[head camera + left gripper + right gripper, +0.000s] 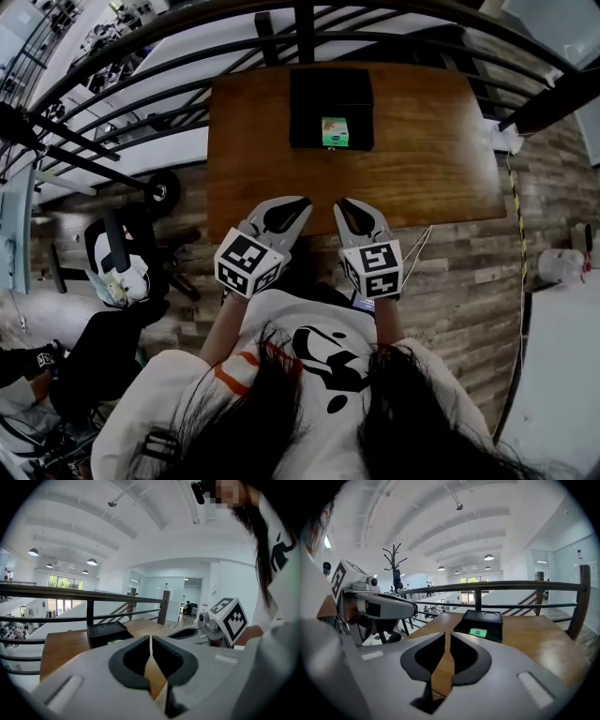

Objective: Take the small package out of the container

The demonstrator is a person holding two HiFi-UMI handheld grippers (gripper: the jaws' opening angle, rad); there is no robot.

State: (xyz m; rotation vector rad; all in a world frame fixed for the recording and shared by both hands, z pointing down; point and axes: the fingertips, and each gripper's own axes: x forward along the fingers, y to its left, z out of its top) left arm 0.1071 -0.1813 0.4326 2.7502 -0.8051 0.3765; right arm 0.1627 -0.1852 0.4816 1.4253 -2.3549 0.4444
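A black container (330,106) stands at the far middle of the wooden table (431,159); the same container shows in the right gripper view (480,623) and in the left gripper view (105,633). A small green package (335,131) sits in its near edge, seen again as the package (478,632). My left gripper (302,202) and my right gripper (343,204) hover side by side over the table's near edge, both shut and empty, well short of the container. The left gripper (150,639) and right gripper (445,635) show their tips touching.
A dark metal railing (187,56) runs behind the table (543,644). Left of the table on the wood floor are a black chair (112,253) and a wheeled base (161,190). A white surface (562,375) lies at the right.
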